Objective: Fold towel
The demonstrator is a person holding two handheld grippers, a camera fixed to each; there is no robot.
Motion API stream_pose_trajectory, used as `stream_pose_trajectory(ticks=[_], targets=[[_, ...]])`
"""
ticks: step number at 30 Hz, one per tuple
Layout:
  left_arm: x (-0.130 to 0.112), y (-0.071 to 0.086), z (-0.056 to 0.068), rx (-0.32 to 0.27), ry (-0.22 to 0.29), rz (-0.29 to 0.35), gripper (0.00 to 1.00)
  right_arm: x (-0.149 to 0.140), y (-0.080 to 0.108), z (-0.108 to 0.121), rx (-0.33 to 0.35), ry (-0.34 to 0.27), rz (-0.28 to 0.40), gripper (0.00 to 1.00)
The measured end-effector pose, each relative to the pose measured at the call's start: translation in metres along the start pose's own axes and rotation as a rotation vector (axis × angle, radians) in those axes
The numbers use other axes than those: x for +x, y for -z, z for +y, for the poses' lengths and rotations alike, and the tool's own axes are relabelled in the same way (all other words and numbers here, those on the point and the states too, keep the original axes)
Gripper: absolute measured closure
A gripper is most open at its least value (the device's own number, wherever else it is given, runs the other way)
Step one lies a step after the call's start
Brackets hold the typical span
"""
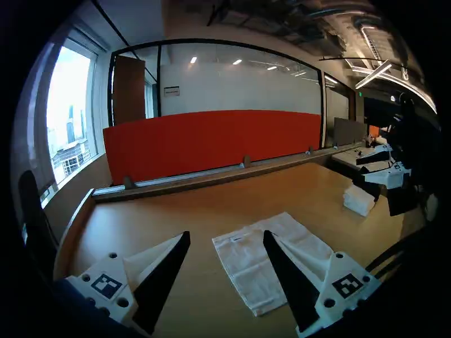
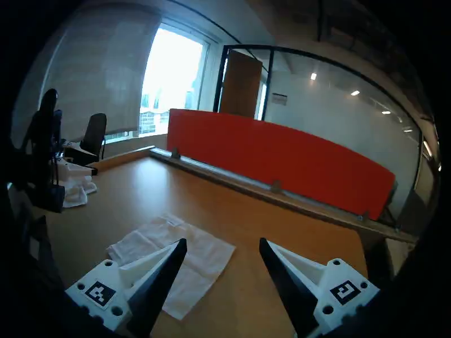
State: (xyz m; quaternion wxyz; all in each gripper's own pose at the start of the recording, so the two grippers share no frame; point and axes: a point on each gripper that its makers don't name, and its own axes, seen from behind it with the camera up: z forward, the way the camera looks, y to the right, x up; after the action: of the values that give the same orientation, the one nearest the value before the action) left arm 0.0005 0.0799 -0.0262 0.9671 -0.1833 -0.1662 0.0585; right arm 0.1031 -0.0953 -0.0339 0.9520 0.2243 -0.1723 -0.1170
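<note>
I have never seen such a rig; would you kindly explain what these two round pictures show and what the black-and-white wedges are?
There is no robot: a person holds a two-finger tool in each hand, each carrying a fisheye camera that looks along its fingers. One picture comes from the left gripper, the other from the right gripper; the wedges are each tool's own fingers, open and holding nothing. On the light-brown wooden desk a white rectangular cloth towel lies flat, not yet folded. A small folded white cloth sits farther off, and a long red divider panel stands along the desk's far edge.
</note>
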Motion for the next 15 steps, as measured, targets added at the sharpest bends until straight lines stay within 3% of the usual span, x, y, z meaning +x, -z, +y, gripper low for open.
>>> stream_pose_trajectory(ticks=[15], targets=[[-0.059, -0.007, 0.02, -0.042, -0.043, -0.096, 0.04, -0.04, -0.012, -0.021, 0.047, 0.013, -0.063, 0.0]])
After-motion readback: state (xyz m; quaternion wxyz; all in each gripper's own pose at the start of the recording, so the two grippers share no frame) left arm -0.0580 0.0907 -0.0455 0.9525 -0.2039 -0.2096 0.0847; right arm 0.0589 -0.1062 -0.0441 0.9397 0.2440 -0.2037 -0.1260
